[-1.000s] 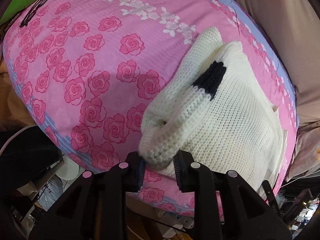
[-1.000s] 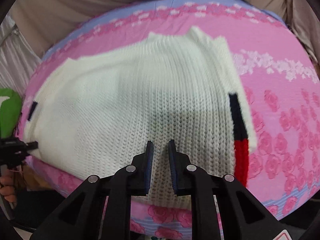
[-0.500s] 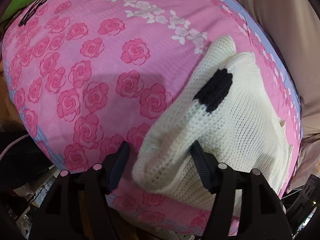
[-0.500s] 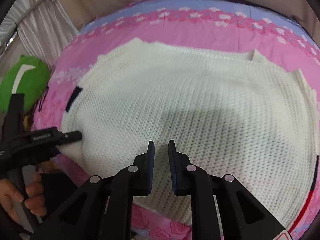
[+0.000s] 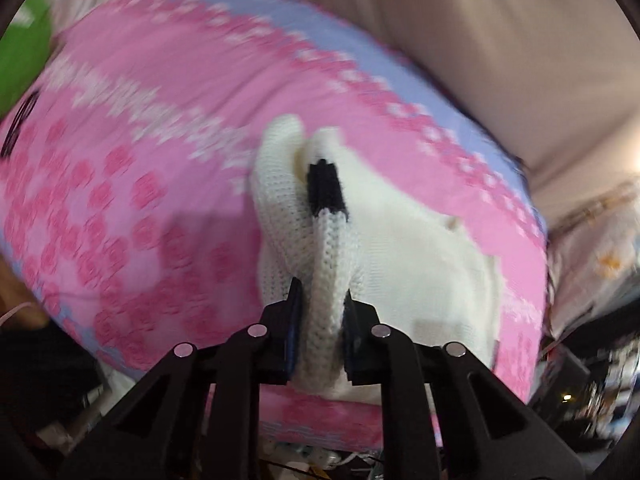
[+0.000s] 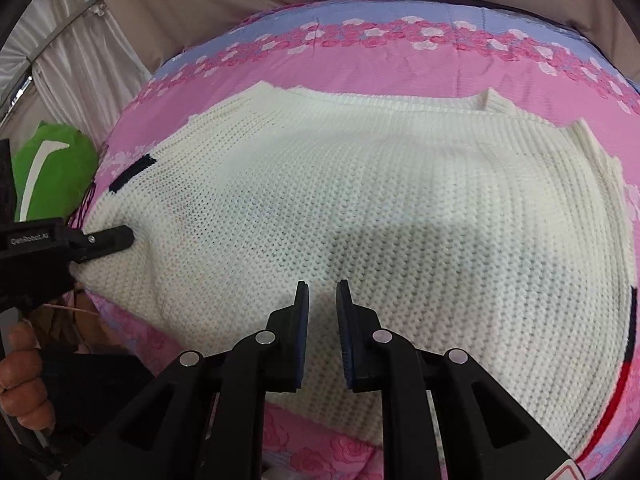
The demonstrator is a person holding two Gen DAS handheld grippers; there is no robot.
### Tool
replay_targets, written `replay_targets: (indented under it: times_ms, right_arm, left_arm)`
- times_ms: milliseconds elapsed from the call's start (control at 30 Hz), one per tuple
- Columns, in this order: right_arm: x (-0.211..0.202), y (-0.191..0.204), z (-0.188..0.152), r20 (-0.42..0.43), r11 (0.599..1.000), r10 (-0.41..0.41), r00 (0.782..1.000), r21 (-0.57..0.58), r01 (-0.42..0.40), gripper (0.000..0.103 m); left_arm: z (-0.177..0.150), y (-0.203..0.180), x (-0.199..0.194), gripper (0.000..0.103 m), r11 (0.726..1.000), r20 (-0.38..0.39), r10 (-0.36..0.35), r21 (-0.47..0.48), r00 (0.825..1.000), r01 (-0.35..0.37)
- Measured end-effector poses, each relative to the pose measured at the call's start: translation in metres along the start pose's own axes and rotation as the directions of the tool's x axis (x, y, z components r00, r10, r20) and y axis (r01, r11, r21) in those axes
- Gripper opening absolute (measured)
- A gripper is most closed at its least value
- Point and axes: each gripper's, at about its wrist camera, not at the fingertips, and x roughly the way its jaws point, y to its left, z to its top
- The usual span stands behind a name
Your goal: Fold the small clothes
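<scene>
Pink rose-print bedsheet [image 6: 400, 64] w/ a blue border covers the bed. A cream knit sweater [image 6: 360, 208] lies spread flat across it, nearly filling the right wrist view. A green cushion [image 6: 52, 168] sits off the bed's left edge. Left gripper [image 5: 320, 312] is clamped on a bunched ridge of the sweater's near-left corner — knit is pinched between both fingers, beside a black stripe [image 5: 326, 188]. Right gripper [image 6: 322, 308] hovers over the sweater's near edge, fingers slightly apart — holding nothing.
</scene>
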Motion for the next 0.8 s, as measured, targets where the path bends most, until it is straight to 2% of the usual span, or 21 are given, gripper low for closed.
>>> replay_targets:
  times_ms: [133,200,267,300,367,400,433,533,567,600,633,700,800]
  right_arm:
    - [-0.045,-0.039,-0.020,0.073,0.995,-0.024,0.997,0.099,0.017,0.015]
    - [-0.065,-0.061,-0.033,0.100,0.988,-0.051,0.994,0.153,0.035,0.015]
    - [-0.080,-0.079,-0.045,0.112,0.978,-0.080,0.990,0.201,0.056,0.016]
    - [-0.088,-0.089,-0.051,0.120,0.971,-0.093,0.988,0.229,0.063,0.016]
    - [-0.095,-0.100,-0.061,0.120,0.960,-0.114,0.986,0.267,0.078,0.022]
    - [-0.098,-0.105,-0.066,0.119,0.954,-0.128,0.985,0.285,0.089,0.026]
    - [-0.099,-0.108,-0.068,0.115,0.950,-0.136,0.984,0.296,0.096,0.027]
    - [-0.107,-0.107,-0.069,0.127,0.945,-0.142,0.982,0.312,0.096,0.032]
    - [-0.110,-0.101,-0.067,0.140,0.948,-0.133,0.981,0.306,0.085,0.040]
    - [-0.112,-0.097,-0.064,0.149,0.953,-0.121,0.981,0.295,0.073,0.050]
    - [-0.112,-0.090,-0.058,0.154,0.959,-0.103,0.983,0.278,0.057,0.054]
    - [-0.111,-0.072,-0.045,0.157,0.973,-0.056,0.986,0.229,0.019,0.062]
    - [-0.104,-0.048,-0.026,0.159,0.984,0.020,0.987,0.172,-0.048,0.065]
  left_arm:
    - [-0.013,-0.070,0.003,0.015,0.981,-0.011,-0.064,0.181,0.998,0.065]
    - [-0.024,-0.100,0.020,0.016,0.960,-0.059,-0.067,0.267,0.996,0.080]
    - [-0.040,-0.118,0.039,0.018,0.932,-0.108,-0.041,0.354,0.993,0.077]
    - [-0.052,-0.125,0.051,0.021,0.912,-0.122,-0.002,0.407,0.993,0.052]
    - [-0.067,-0.123,0.061,0.025,0.891,-0.126,0.066,0.454,0.990,-0.001]
    - [-0.071,-0.117,0.063,0.032,0.890,-0.134,0.084,0.456,0.987,-0.014]
    - [-0.073,-0.109,0.061,0.043,0.896,-0.137,0.087,0.444,0.987,-0.018]
    - [-0.067,-0.082,0.041,0.055,0.909,-0.099,0.100,0.414,0.990,-0.050]
    - [-0.063,-0.071,0.035,0.056,0.914,-0.086,0.109,0.401,0.990,-0.066]
    - [-0.058,-0.060,0.028,0.061,0.922,-0.071,0.119,0.378,0.990,-0.083]
    - [-0.055,-0.053,0.022,0.063,0.928,-0.061,0.126,0.361,0.990,-0.095]
    - [-0.051,-0.036,0.007,0.063,0.944,-0.047,0.108,0.318,0.993,-0.087]
    - [-0.048,-0.023,-0.016,0.063,0.952,-0.001,0.115,0.286,0.993,-0.110]
